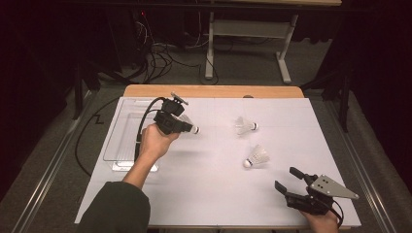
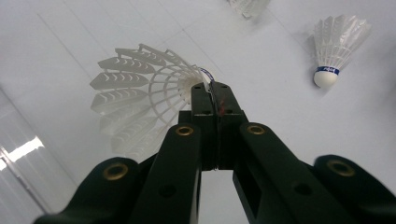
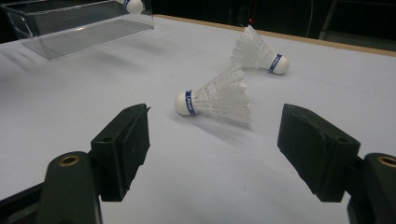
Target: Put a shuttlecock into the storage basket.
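My left gripper (image 1: 190, 128) is raised over the table's left half, beside the clear tray (image 1: 127, 138). In the left gripper view my left gripper (image 2: 212, 92) is shut on the cork end of a white shuttlecock (image 2: 140, 95), whose feathers fan out to the left. Two more shuttlecocks lie on the white table (image 1: 204, 189), one farther back (image 1: 245, 125) and one nearer (image 1: 257, 156). At the front right corner my right gripper (image 1: 286, 178) stands open with nothing between its jaws. In the right gripper view my right gripper (image 3: 217, 135) points at the nearer shuttlecock (image 3: 215, 99), which lies well beyond it.
The clear tray (image 3: 70, 28) lies along the table's left edge. A wooden strip (image 1: 214, 91) borders the far edge. Beyond it are a desk frame (image 1: 248, 34) and loose cables (image 1: 160, 53) on the floor. A cable (image 1: 141, 128) trails from my left gripper.
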The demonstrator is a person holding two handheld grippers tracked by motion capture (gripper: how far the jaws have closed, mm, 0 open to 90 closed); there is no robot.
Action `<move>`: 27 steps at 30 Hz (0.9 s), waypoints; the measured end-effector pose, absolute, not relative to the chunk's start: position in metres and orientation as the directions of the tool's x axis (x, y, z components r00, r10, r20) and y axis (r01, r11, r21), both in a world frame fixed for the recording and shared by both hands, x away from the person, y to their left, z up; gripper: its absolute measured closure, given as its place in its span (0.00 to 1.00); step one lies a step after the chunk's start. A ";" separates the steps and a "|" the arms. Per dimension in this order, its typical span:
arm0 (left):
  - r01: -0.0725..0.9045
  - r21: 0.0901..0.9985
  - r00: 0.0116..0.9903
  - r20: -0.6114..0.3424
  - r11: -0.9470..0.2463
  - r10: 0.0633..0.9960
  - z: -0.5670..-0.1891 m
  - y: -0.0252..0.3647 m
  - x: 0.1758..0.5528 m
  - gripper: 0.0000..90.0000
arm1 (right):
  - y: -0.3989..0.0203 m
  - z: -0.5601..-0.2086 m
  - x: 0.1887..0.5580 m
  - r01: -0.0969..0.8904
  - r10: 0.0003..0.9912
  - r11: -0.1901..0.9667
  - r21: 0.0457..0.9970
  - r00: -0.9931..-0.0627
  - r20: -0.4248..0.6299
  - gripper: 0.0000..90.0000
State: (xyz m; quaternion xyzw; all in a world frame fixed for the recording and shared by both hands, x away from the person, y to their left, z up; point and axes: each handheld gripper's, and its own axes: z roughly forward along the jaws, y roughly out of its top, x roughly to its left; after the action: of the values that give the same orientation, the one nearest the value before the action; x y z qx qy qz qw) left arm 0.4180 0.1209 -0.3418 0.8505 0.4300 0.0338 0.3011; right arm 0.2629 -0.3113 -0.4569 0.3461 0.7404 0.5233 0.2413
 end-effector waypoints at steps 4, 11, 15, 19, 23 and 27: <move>0.713 0.549 0.616 -0.194 -0.436 0.763 -0.340 0.129 0.416 1.00 | -0.311 -0.457 0.263 0.261 0.765 0.215 0.941 -0.644 0.003 0.28; 0.718 0.566 0.590 -0.186 -0.405 0.785 -0.337 0.142 0.412 1.00 | -0.311 -0.457 0.263 0.259 0.765 0.215 0.942 -0.645 0.003 0.28; 0.725 0.568 0.575 -0.188 -0.389 0.796 -0.338 0.152 0.411 1.00 | -0.311 -0.457 0.263 0.260 0.764 0.215 0.941 -0.645 0.004 0.28; 0.731 0.571 0.560 -0.189 -0.373 0.807 -0.340 0.160 0.410 1.00 | -0.311 -0.457 0.263 0.261 0.764 0.216 0.941 -0.645 0.003 0.28; 0.733 0.576 0.549 -0.189 -0.361 0.815 -0.339 0.166 0.409 1.00 | -0.311 -0.457 0.263 0.263 0.765 0.216 0.940 -0.644 0.004 0.28; 0.736 0.580 0.538 -0.188 -0.349 0.822 -0.338 0.173 0.407 1.00 | -0.311 -0.457 0.263 0.261 0.764 0.216 0.941 -0.645 0.003 0.28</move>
State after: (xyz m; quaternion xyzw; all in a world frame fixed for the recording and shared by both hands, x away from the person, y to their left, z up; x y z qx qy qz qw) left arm 0.4073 0.1730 -0.3383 0.8185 0.4756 0.0681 0.3149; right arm 0.2630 -0.3106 -0.4569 0.3457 0.7417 0.5219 0.2409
